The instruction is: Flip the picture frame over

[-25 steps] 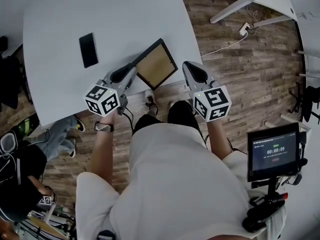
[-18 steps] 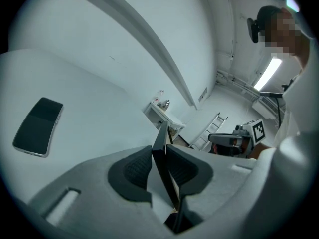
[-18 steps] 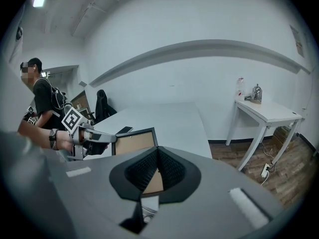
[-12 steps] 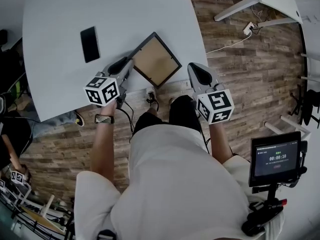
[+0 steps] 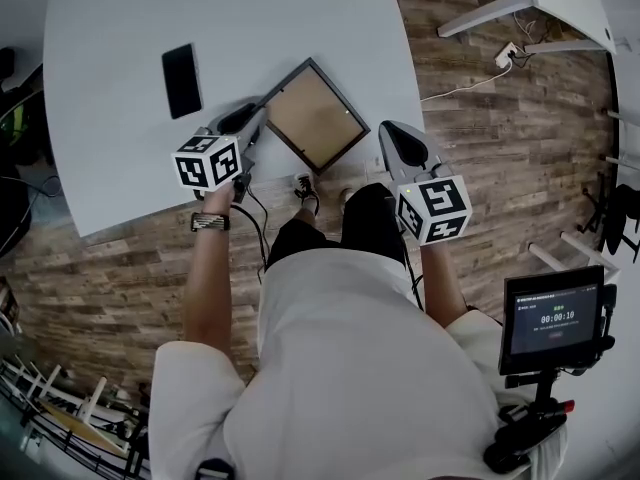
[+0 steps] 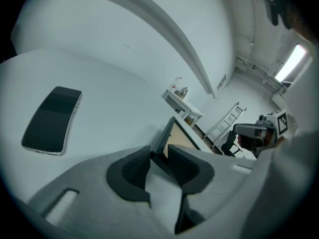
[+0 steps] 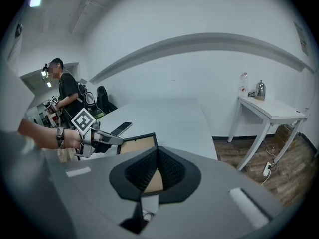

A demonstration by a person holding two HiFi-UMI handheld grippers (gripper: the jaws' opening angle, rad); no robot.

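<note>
I count two claws in my hands: one left claw [image 5: 255,118] and one right claw [image 5: 392,133]. On my one desk [image 5: 130,28] lie one picture frame [image 5: 313,116] and one phone [image 5: 181,80]; one screen [image 5: 552,318] stands beside me

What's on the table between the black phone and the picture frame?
Nothing: only bare white table lies between the phone and picture frame, seen in the head view.

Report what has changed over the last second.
The left gripper has come down with the corner of the picture frame. The frame now lies flatter on the table, brown backing up. The gripper's jaws have just been opening, with the frame's edge between them. Unchanged: the right gripper is shut beside the frame, and the phone is where it was.
</note>
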